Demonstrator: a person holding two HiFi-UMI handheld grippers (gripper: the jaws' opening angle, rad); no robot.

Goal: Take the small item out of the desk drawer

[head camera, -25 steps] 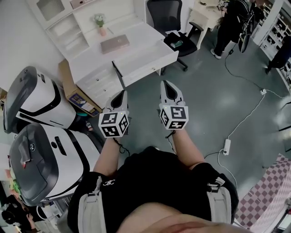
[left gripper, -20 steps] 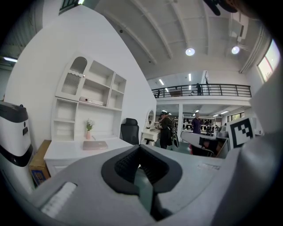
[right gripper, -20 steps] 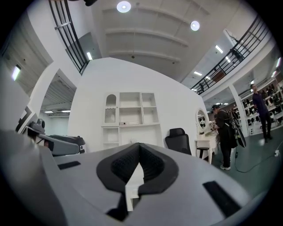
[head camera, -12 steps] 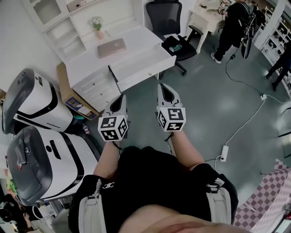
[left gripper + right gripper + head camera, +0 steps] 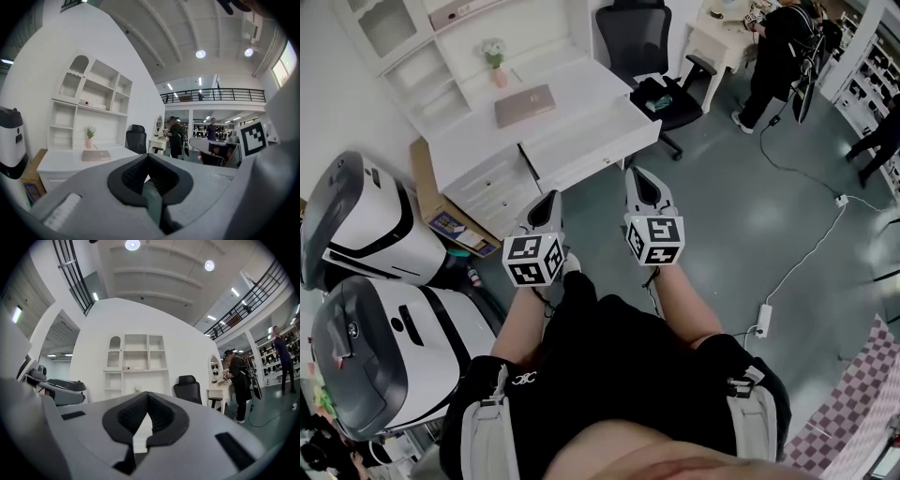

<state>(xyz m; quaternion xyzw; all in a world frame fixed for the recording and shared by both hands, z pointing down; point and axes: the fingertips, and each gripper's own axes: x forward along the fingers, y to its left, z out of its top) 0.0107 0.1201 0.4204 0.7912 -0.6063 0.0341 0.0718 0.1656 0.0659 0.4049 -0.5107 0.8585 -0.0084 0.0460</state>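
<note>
Under you lies a grey floor (image 5: 750, 216), crossed by a white cable (image 5: 811, 239), with a checkered mat (image 5: 853, 394) at your right. Ahead stands a white surface (image 5: 581, 98) with open shelves (image 5: 422, 56) above it, against a white wall (image 5: 140, 319). A black chair (image 5: 652, 37) sits beside it. At your left are 2 white machines (image 5: 366, 220). Round ceiling lights (image 5: 132, 244) are lit, and a railed balcony (image 5: 213, 95) runs overhead.

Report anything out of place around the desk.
The wide drawer of the desk stands pulled out. A power strip and its cable trail loose across the floor. Nothing spilled or damaged shows.
</note>
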